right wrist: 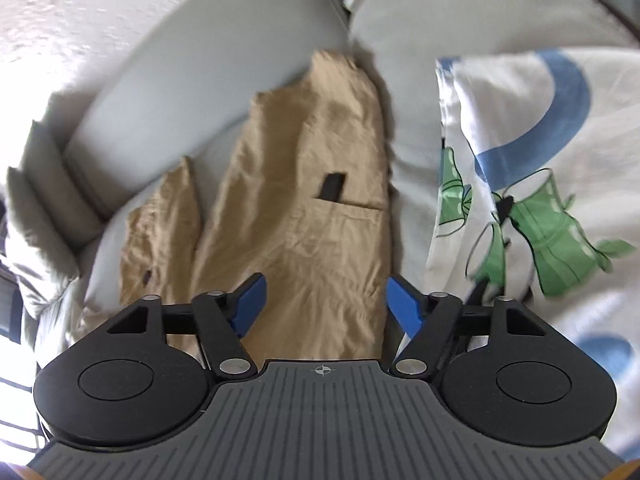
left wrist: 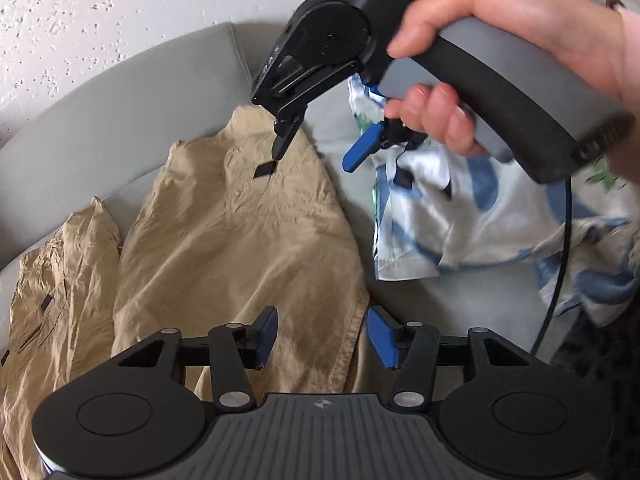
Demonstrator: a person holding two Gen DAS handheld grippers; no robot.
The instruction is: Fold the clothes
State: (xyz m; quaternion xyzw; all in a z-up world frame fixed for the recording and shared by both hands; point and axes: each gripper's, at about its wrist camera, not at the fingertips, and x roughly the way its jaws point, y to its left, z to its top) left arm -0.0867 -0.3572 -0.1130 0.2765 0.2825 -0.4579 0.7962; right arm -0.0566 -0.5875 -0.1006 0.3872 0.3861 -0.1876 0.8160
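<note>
Tan trousers (left wrist: 240, 240) lay spread flat on the grey sofa (left wrist: 100, 132) | printed white cloth (left wrist: 460, 216) lay crumpled just beside them | left gripper (left wrist: 322, 338) released, jaws apart above the trouser hem | right gripper (right wrist: 324, 304) released, hovering over the trousers, held in the person's hand (left wrist: 460, 92)

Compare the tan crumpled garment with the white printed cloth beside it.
The tan crumpled garment is plain beige with a dark tab; the white printed cloth carries blue arcs and green motifs. The garment lies spread left; the cloth lies bunched right. Both rest on the grey sofa.
</note>
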